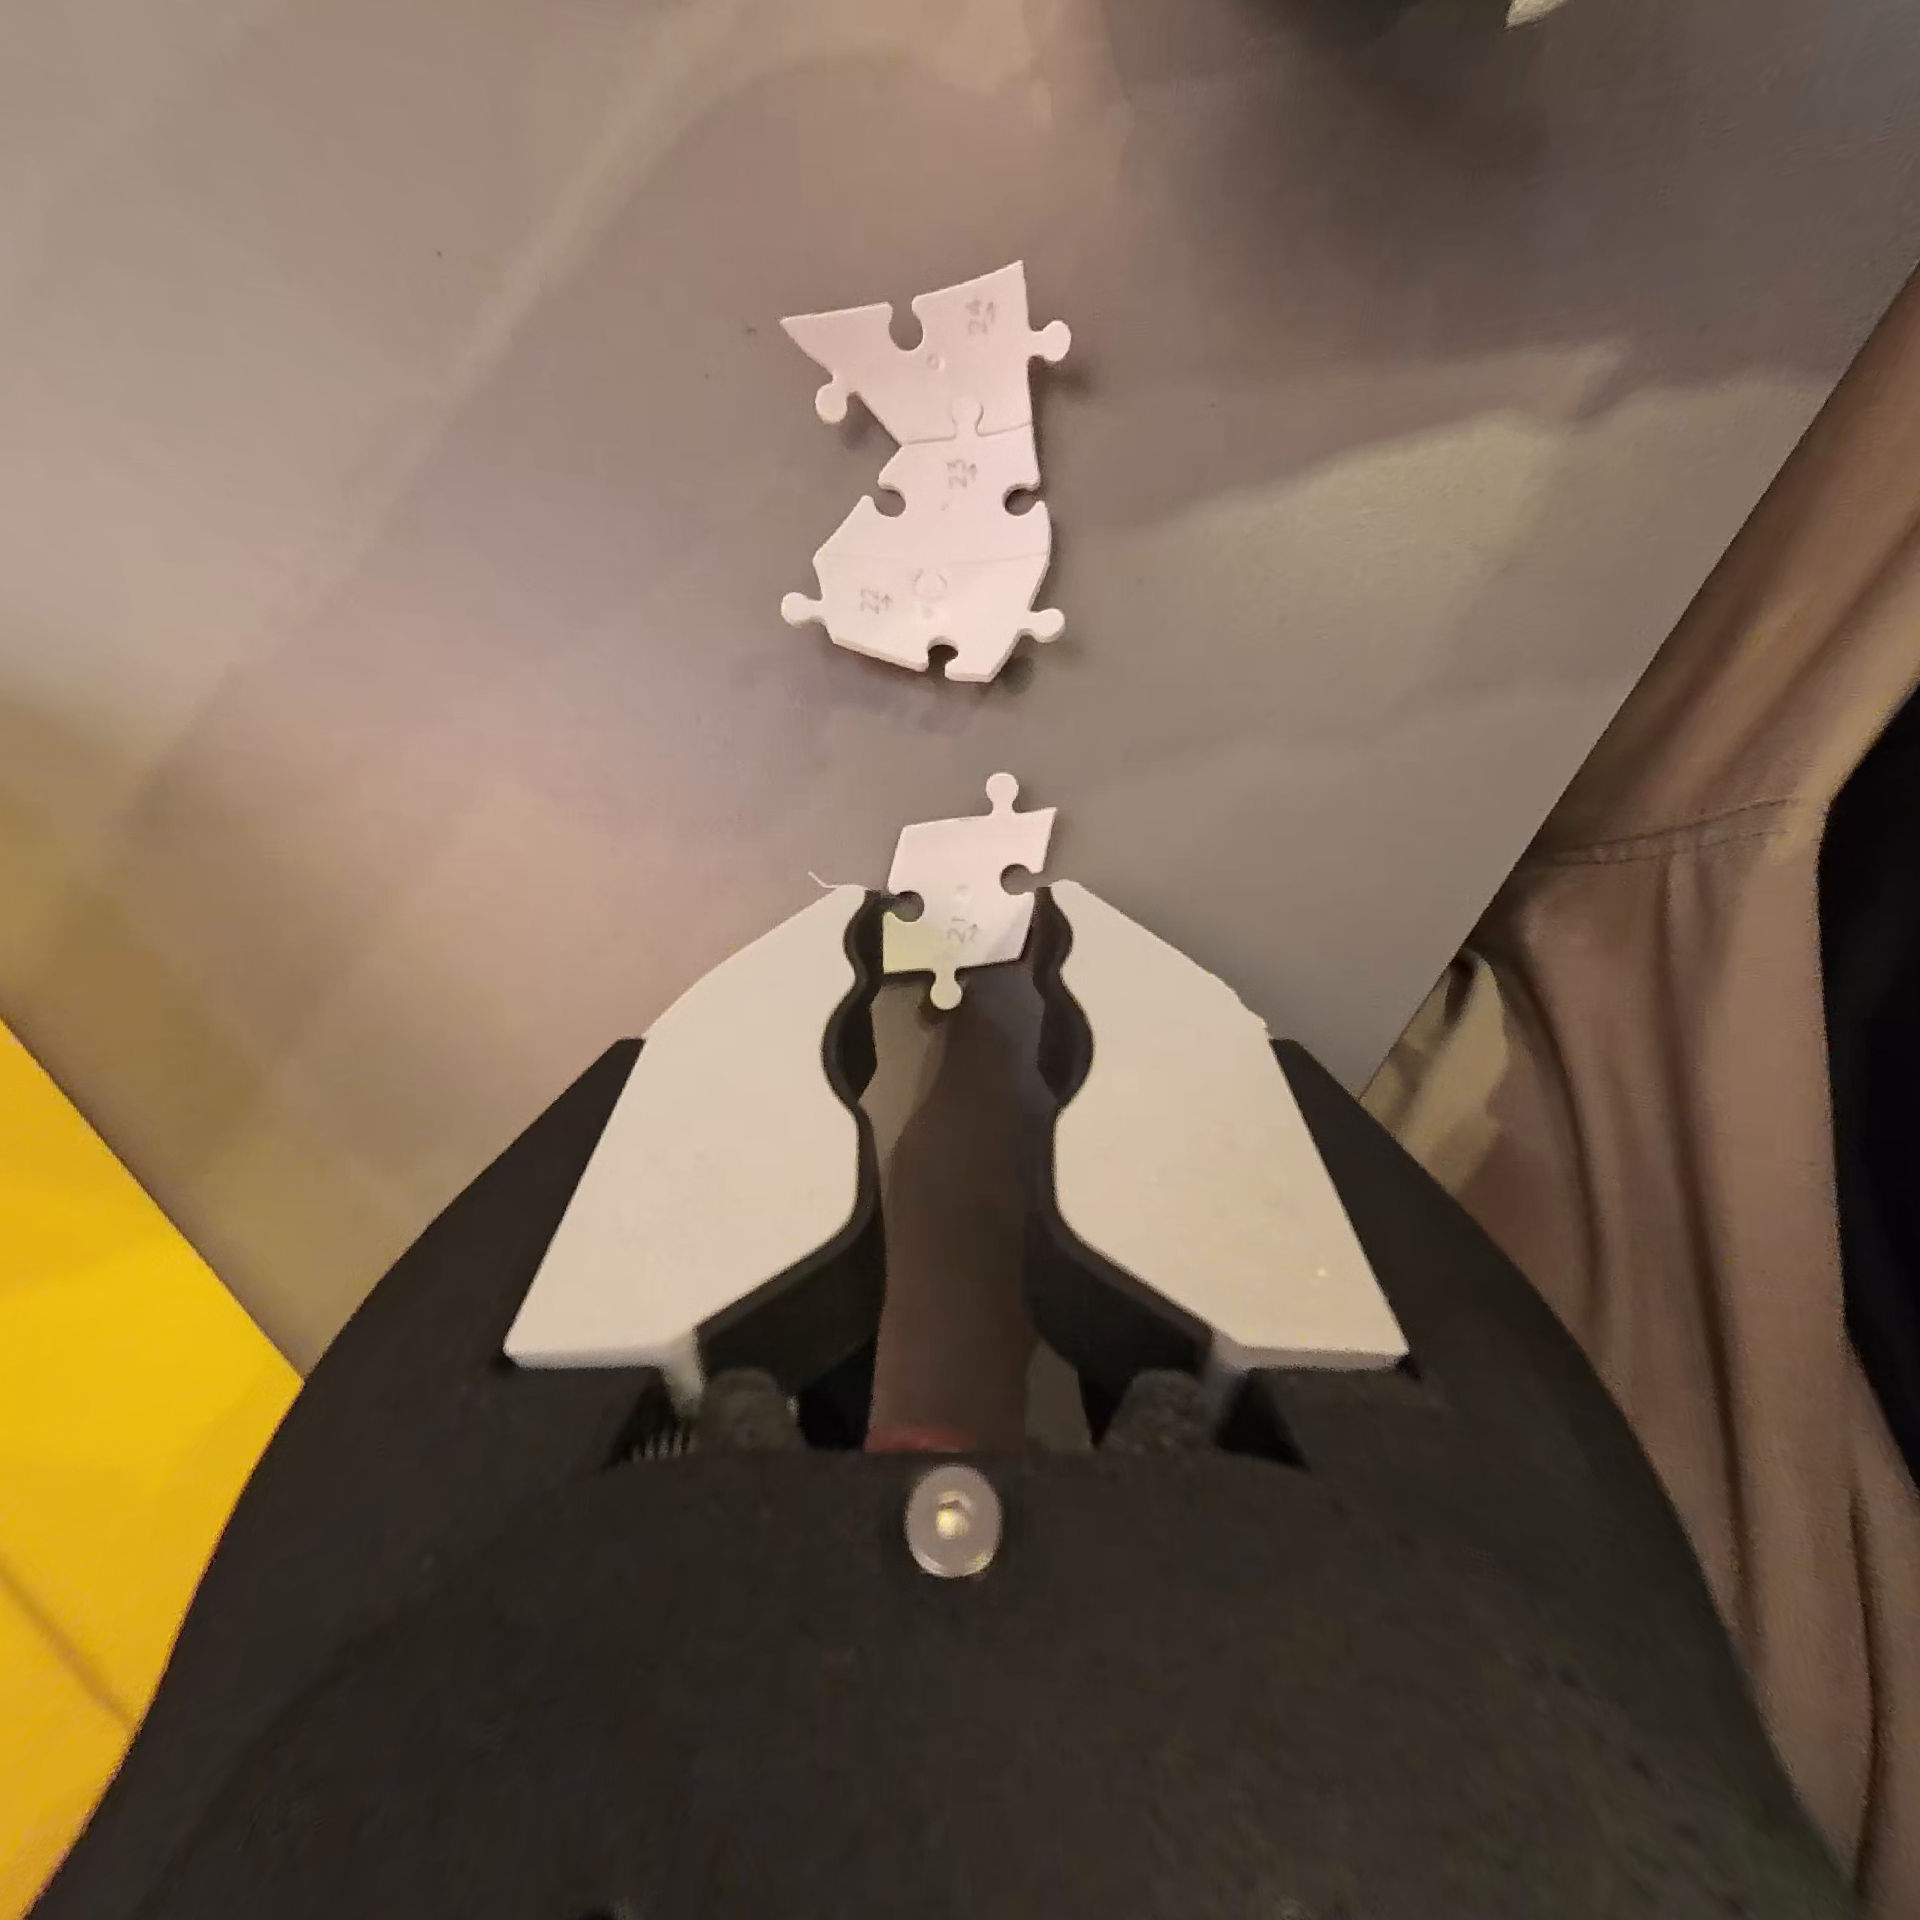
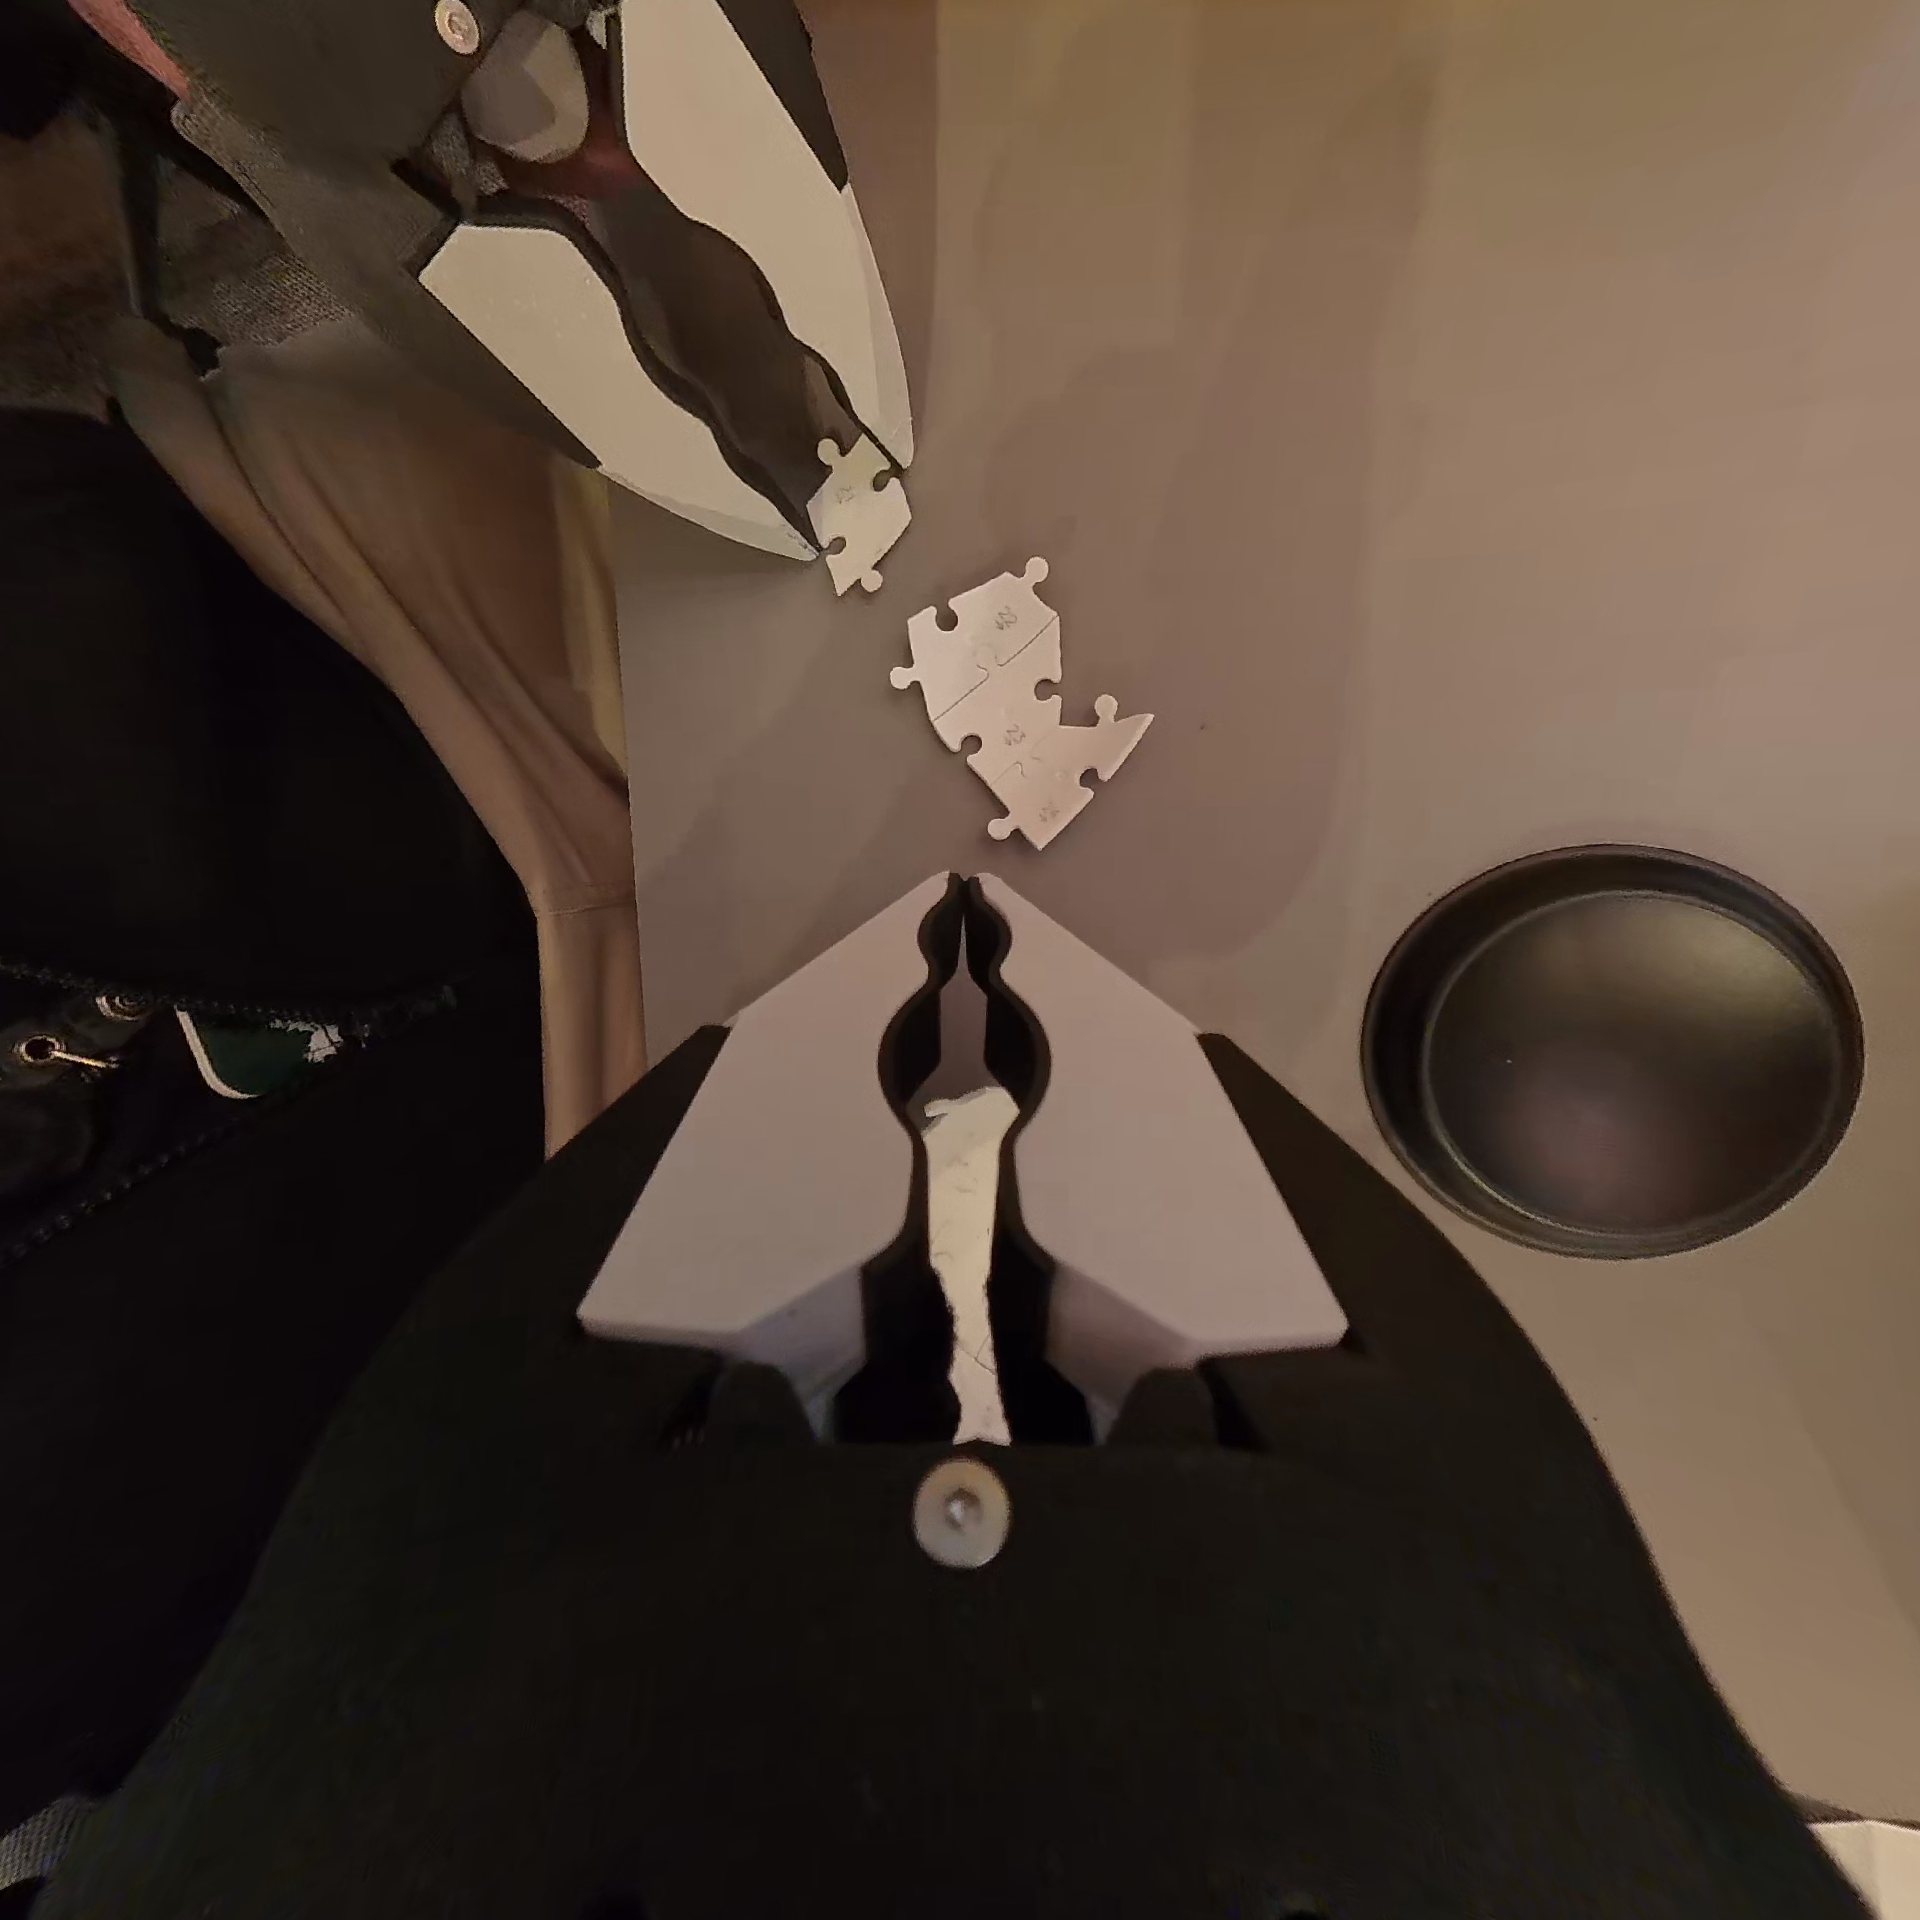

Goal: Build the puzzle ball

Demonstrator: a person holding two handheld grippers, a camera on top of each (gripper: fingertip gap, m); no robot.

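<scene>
While a joined cluster of white puzzle pieces [image 1: 930, 488] lies flat on the grey table [image 1: 416, 416], the left gripper [image 1: 961, 894] pinches a single loose piece [image 1: 977, 873] at its fingertips, just short of the cluster's near edge. The cluster sits straight ahead of that gripper, its long axis running away along the fingers' line; the held piece's knob points toward it. The right gripper [image 2: 964, 881], fingertips pressed together and empty at the tips, waits near the cluster's far end, beside a dark round dish [image 2: 1610, 1049]. The left appears slightly nearer.
</scene>
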